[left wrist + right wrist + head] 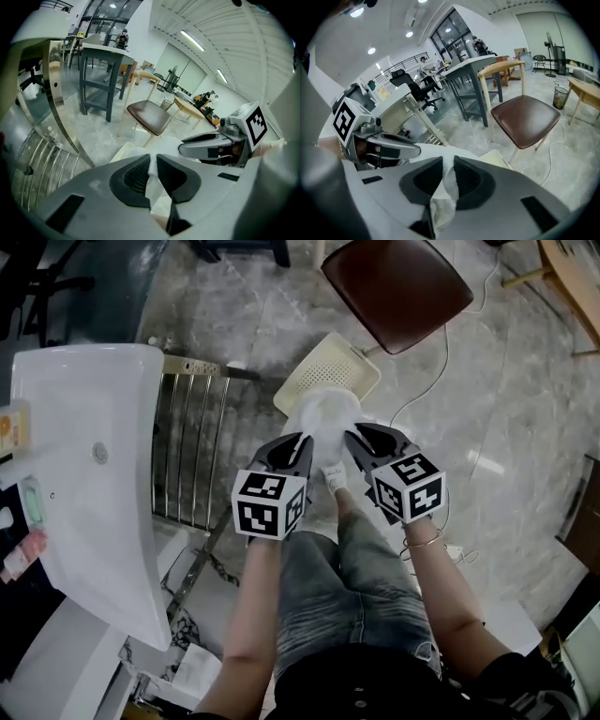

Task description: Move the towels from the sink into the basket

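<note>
- The left gripper (pixel 298 444) has its jaws narrow, pinched on the left edge of a white towel (pixel 328 418).
- In the left gripper view, the cloth (pixel 157 191) is squeezed between the two dark pads (pixel 133 176) and hangs below them.
- The right gripper (pixel 354 442) holds the towel's right edge the same way, its jaws nearly together on the fabric.
- In the right gripper view, the towel (pixel 443 201) bunches between the jaws and droops under them.
- The two grippers sit side by side, tilted down, with the towel stretched between their tips.
- The towel is off the sink (pixel 84 474), well to its right, and held above the floor.
- Seen from the head view, it overlaps the near end of the cream basket (pixel 323 357); whether it touches the basket I cannot tell.
- The basket stands on the marble floor (pixel 506 381), just near of a brown chair (pixel 394 282).
- A metal rack (pixel 187 446) stands between the sink and the basket.
- The person's jeans (pixel 347 568) and a white shoe (pixel 335 476) show below the grippers.
</note>
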The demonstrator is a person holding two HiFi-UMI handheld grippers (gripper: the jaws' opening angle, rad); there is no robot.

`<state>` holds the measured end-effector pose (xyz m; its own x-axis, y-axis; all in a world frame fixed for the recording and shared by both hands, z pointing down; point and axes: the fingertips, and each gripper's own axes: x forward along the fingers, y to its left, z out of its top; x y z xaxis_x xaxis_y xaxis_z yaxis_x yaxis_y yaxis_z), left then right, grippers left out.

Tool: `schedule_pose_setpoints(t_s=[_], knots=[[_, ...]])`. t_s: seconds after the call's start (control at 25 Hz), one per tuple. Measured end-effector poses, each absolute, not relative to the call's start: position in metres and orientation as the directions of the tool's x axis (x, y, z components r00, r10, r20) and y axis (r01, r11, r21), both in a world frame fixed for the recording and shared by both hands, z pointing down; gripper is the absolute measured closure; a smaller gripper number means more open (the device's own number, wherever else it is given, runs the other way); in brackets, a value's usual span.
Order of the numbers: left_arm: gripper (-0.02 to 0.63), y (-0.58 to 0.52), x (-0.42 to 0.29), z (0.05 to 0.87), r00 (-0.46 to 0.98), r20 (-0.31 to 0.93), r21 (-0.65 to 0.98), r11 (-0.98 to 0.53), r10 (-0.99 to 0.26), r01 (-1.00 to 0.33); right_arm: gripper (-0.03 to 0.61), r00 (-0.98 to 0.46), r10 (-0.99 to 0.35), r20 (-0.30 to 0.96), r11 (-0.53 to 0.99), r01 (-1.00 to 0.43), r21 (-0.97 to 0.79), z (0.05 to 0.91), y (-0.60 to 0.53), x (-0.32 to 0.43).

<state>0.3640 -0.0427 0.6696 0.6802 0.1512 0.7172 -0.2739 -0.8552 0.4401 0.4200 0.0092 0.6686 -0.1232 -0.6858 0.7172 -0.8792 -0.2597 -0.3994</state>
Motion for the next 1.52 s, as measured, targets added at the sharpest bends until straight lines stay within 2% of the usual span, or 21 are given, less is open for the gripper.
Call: schedule_pose_setpoints(t_s=[0.44,0.88,0.92,1.0,1.08,1.12,1.16,1.52], knots=[[0.571,-0.059,0.41,0.725,0.685,0.718,0.412,-0.869,0.125,-0.273,0.507,-0.105,-0.673,0.733,-0.234,-0.909,-0.345,0.721,-0.003,0.465],[0.569,-0.07,0.447,0.742,0.679,0.726,0.368,-0.894,0.103,-0.257,0.498,-0.025,-0.667,0.744,-0.272,-0.922,-0.275,0.745,-0.017,0.5],[0.569,-0.072,0.447,0.744,0.672,0.735,0.353,-0.898,0.093,-0.263,0.485,-0.008,-0.666,0.746,-0.275,-0.927,-0.256,0.746,-0.017,0.502],[0.564,-0.074,0.443,0.752,0.642,0.764,0.327,-0.898,0.067,-0.295,0.395,0.023,-0.662,0.749,-0.282,-0.934,-0.22,0.748,-0.015,0.505],[0.506,-0.076,0.437,0.759,0.62,0.782,0.33,-0.884,0.06,-0.331,0.33,0.033,-0.657,0.753,-0.295,-0.931,-0.217,0.749,-0.014,0.506],[0.46,-0.077,0.435,0.76,0.617,0.785,0.337,-0.877,0.061,-0.343,0.326,0.032,-0.654,0.755,-0.299,-0.929,-0.219,0.749,-0.014,0.507],[0.44,-0.077,0.432,0.761,0.614,0.787,0.342,-0.871,0.062,-0.351,0.326,0.032,-0.652,0.757,-0.3,-0.928,-0.22,0.749,-0.014,0.507],[0.44,-0.073,0.418,0.752,0.62,0.781,0.374,-0.852,0.077,-0.366,0.333,-0.006,-0.675,0.737,-0.301,-0.911,-0.283,0.738,-0.014,0.496]])
